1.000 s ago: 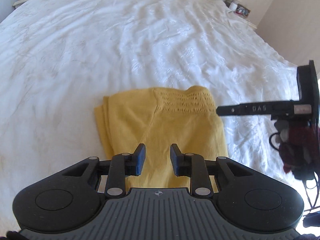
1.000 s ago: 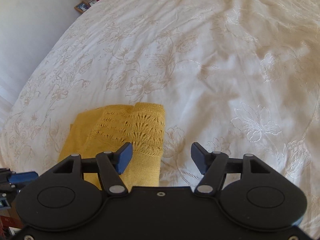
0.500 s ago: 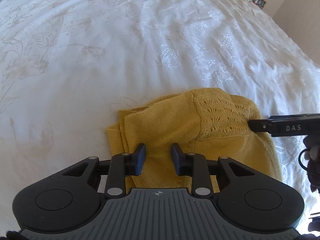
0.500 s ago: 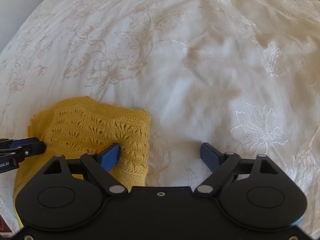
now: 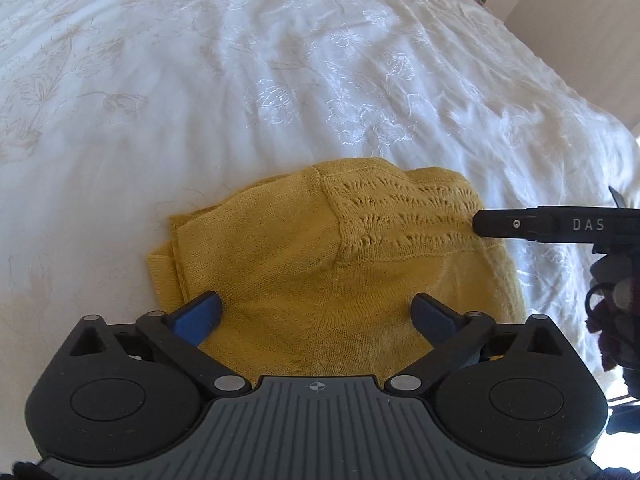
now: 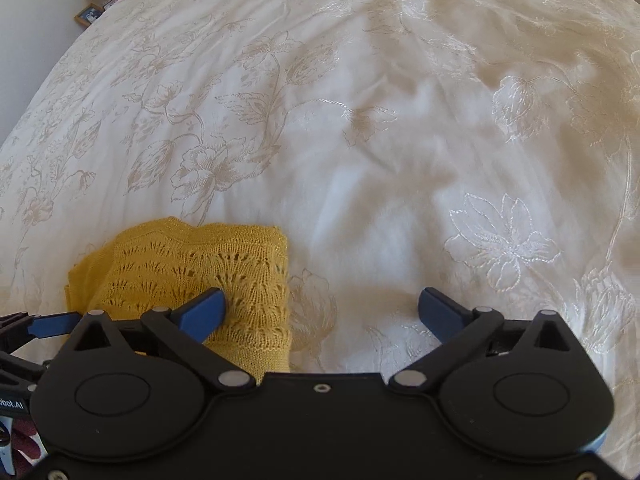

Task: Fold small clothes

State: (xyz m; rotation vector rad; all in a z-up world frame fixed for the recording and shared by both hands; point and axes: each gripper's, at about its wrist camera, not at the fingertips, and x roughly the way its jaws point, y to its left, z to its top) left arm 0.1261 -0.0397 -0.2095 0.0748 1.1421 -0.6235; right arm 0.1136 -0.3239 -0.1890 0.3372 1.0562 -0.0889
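A folded yellow knit garment with a lace-patterned panel lies on the white bedspread. My left gripper hovers low over its near part; the jaws are opening wide, and only flat fabric lies under them, ungripped. My right gripper is at the garment's right edge, its jaws also opening. Its left finger is over the lace panel and its right finger over bare bedspread. One black finger of the right gripper reaches over the lace in the left wrist view.
The embroidered bedspread stretches far ahead and to both sides. A lamp and a photo frame stand on a bedside surface at the far left, and a beige wall rises at the far right. A dark red sleeve is at the right edge.
Both grippers' jaws have spread wide apart. Both have sunk closer to the garment, the left more than the right; the right's left finger now lies over the lace panel.
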